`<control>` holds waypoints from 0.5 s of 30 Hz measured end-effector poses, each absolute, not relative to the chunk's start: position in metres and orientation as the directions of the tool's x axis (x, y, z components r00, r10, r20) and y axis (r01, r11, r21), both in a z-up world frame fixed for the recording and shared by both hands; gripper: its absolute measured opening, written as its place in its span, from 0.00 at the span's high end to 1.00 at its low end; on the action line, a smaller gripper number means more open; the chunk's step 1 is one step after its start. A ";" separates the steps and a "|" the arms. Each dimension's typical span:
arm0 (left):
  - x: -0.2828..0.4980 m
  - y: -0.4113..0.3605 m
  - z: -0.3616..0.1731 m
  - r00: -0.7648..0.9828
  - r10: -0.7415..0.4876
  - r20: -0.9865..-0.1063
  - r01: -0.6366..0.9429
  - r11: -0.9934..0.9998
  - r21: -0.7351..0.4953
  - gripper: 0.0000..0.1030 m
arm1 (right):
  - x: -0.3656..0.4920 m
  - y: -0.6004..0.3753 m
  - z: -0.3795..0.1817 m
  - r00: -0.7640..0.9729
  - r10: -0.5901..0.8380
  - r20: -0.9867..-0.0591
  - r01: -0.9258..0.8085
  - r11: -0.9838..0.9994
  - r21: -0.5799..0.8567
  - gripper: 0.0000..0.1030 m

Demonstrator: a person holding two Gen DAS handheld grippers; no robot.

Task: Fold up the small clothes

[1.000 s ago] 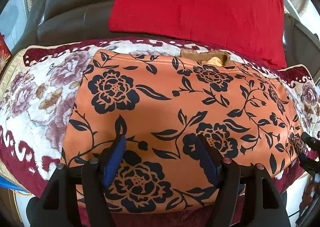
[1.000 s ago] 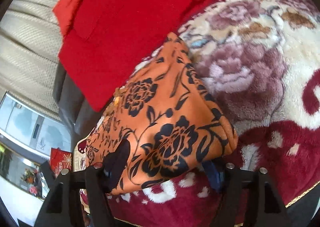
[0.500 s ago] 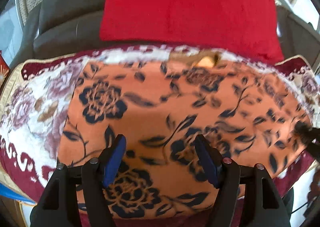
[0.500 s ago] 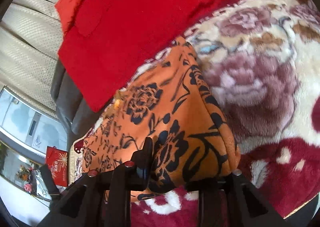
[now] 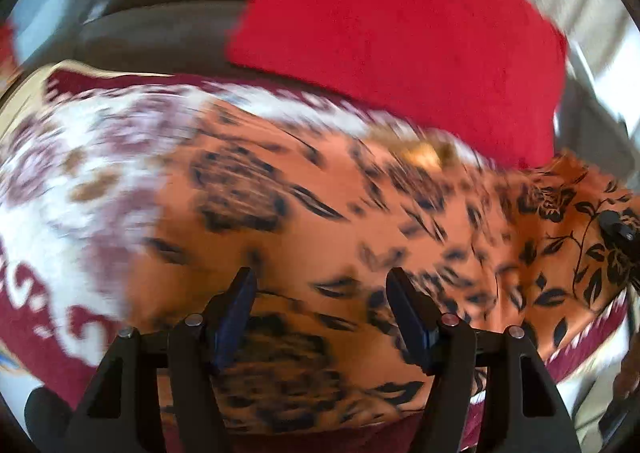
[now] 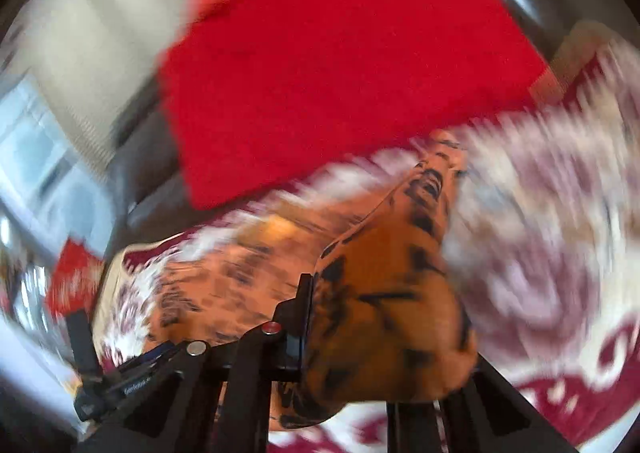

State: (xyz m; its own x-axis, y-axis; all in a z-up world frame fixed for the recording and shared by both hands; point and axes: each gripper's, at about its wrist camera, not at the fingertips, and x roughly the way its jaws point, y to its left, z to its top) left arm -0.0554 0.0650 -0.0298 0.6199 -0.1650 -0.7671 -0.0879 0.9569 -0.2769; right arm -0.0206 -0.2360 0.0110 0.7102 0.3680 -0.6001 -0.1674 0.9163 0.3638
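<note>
An orange garment with black flowers point(image 5: 320, 205) lies spread on a floral blanket point(image 5: 80, 181). My left gripper point(image 5: 320, 277) hovers over its near edge with the jaws wide and closing slightly; cloth lies below them and the pads press on nothing. My right gripper point(image 6: 376, 333) is closing on the garment's right corner point(image 6: 400, 261), and the bunched cloth is pinched between its pads and raised off the blanket. That raised corner, with the right gripper's black fingers point(image 5: 616, 225) on it, shows at the right edge of the left wrist view. Both views are blurred by motion.
A red cushion point(image 5: 400, 33) leans on the dark sofa back point(image 5: 152, 25) just behind the garment, also large in the right wrist view point(image 6: 340, 65). The maroon and white blanket point(image 6: 560, 233) extends right of the lifted corner.
My right gripper has shut on the garment's right corner, rolled and risen, lifting the cloth. My left gripper has shifted a little over the near edge, still wide.
</note>
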 end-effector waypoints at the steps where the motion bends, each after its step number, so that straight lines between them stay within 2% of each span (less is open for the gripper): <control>1: -0.060 0.078 -0.026 0.634 -0.169 -0.755 -0.107 0.947 -0.303 0.33 | -0.022 -0.208 0.021 0.712 0.380 -0.590 -0.229 0.921 0.316 0.85; 4: -0.077 0.125 -0.017 0.668 -0.180 -0.723 -0.171 0.907 -0.384 0.33 | -0.025 -0.125 0.022 0.677 0.421 -0.604 -0.389 0.901 0.192 0.85; 7: -0.084 0.148 -0.017 0.674 -0.227 -0.703 -0.174 0.876 -0.449 0.33 | -0.012 -0.052 -0.035 0.507 0.427 -0.749 -0.491 0.857 0.156 0.81; 9: -0.079 0.155 -0.019 0.667 -0.298 -0.682 -0.160 0.837 -0.523 0.33 | -0.006 -0.023 -0.076 0.415 0.380 -0.827 -0.525 0.842 0.124 0.73; 10: -0.077 0.156 -0.021 0.659 -0.321 -0.680 -0.159 0.824 -0.543 0.33 | -0.011 -0.010 -0.092 0.393 0.364 -0.844 -0.550 0.829 0.102 0.66; 11: -0.075 0.156 -0.022 0.649 -0.339 -0.681 -0.158 0.816 -0.556 0.33 | -0.018 -0.009 -0.088 0.428 0.371 -0.824 -0.556 0.827 0.083 0.54; 12: -0.074 0.154 -0.023 0.647 -0.358 -0.674 -0.142 0.811 -0.567 0.33 | -0.024 -0.012 -0.081 0.418 0.427 -0.802 -0.575 0.808 0.131 0.39; 13: -0.072 0.152 -0.023 0.644 -0.378 -0.665 -0.125 0.806 -0.579 0.33 | -0.028 -0.019 -0.075 0.383 0.494 -0.781 -0.583 0.785 0.211 0.17; 15: -0.064 0.144 -0.025 0.626 -0.422 -0.656 -0.102 0.789 -0.605 0.33 | -0.034 -0.036 -0.066 0.386 0.530 -0.755 -0.552 0.788 0.271 0.16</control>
